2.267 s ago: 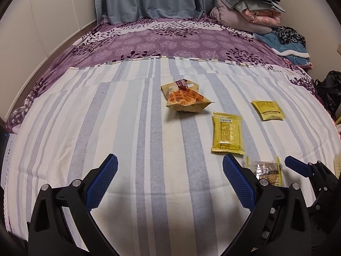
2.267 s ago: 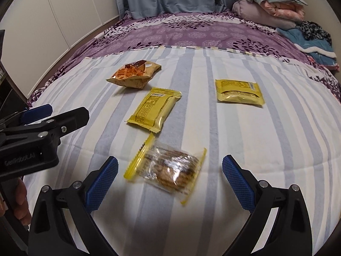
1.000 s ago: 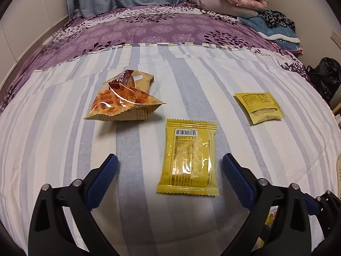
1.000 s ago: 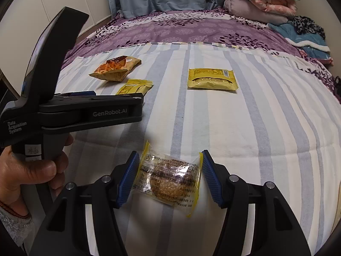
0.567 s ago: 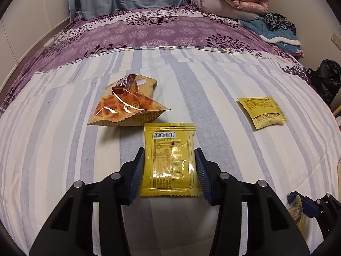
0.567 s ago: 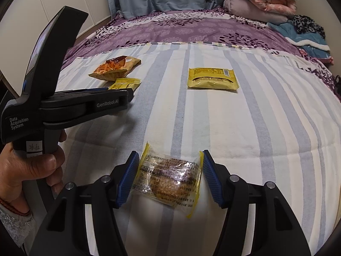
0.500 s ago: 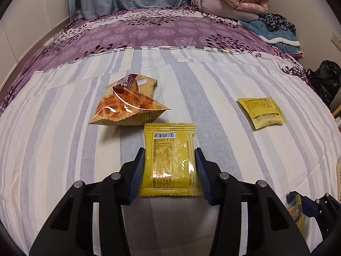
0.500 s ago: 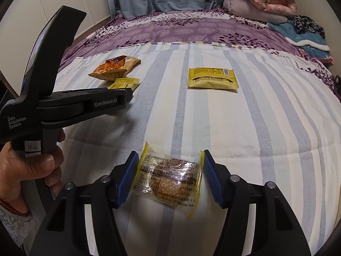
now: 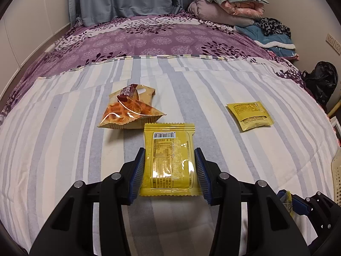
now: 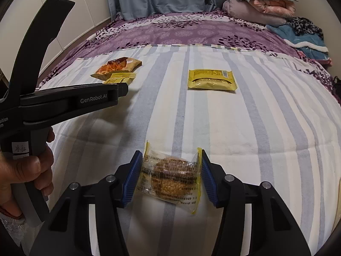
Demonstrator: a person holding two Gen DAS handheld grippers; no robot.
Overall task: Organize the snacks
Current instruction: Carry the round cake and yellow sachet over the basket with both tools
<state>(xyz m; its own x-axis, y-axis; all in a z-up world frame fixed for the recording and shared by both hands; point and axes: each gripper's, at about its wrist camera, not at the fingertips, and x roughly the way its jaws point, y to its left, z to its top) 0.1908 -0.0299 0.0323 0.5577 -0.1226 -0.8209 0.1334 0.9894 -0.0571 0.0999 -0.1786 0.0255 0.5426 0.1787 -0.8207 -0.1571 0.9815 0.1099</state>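
My left gripper point(image 9: 169, 173) is shut on a flat yellow snack packet point(image 9: 169, 160), its blue pads pressing both long sides. Just beyond it lies an orange waffle bag point(image 9: 130, 113), and a second yellow packet point(image 9: 249, 115) lies to the right. My right gripper point(image 10: 170, 178) is shut on a clear cookie packet with yellow ends point(image 10: 171, 177) and holds it above the striped sheet. In the right wrist view the left gripper's black body point(image 10: 64, 102) crosses the left side, held by a hand, and the second yellow packet point(image 10: 211, 80) lies ahead.
The snacks lie on a bed with a grey-striped sheet point(image 9: 64, 149) and a purple floral cover point(image 9: 159, 38) behind. Folded blankets point(image 9: 230, 4) are piled at the far right. A cream perforated basket edge point(image 9: 336, 177) and a black bag point(image 9: 321, 81) sit at the right.
Both grippers closed: the left on the flat yellow packet, the right on the cookie packet. Since half a second ago the right gripper has lifted its packet slightly.
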